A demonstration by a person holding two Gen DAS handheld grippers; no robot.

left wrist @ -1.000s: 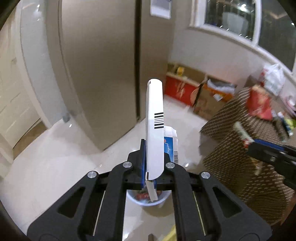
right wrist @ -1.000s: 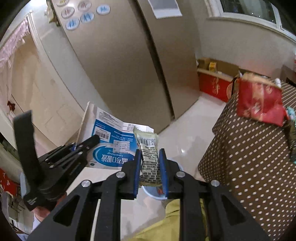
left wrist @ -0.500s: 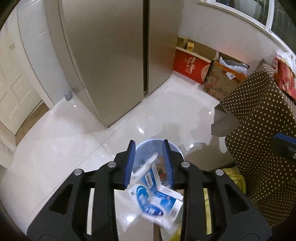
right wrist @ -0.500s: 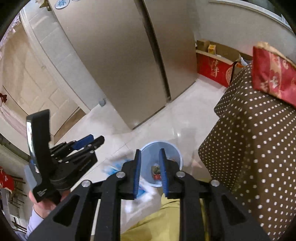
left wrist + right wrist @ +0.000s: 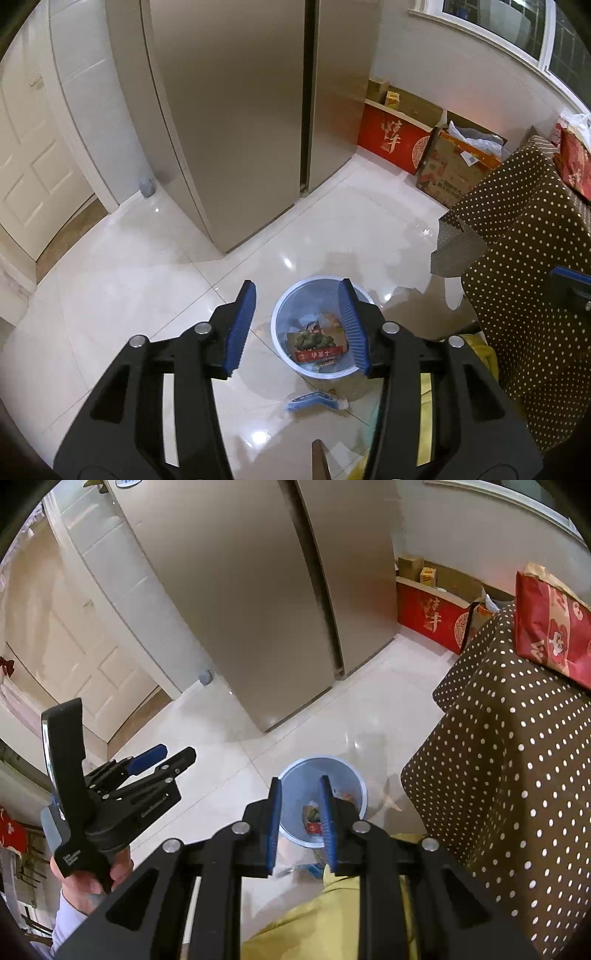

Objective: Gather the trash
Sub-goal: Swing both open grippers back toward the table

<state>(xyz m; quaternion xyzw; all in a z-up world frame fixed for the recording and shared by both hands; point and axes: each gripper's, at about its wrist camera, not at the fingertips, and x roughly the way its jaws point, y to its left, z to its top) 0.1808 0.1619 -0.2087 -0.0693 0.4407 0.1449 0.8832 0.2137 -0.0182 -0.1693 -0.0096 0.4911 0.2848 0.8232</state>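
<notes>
Left wrist view is showing the left gripper (image 5: 297, 325) hanging over the blue trash bin (image 5: 280, 314) on the white floor, and its jaws are opening with nothing between them. Some wrappers are lying inside the bin, while a blue and white carton (image 5: 314, 400) is lying on the floor just beside the bin's near rim. Right gripper (image 5: 300, 823) is also pointing down at the bin (image 5: 351, 779), its jaws standing a little apart and gripping nothing.

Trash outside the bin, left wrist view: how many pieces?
1: a blue-and-white carton lies on the floor, just on the near side of the bin. More may be hidden behind the fingers.
</notes>
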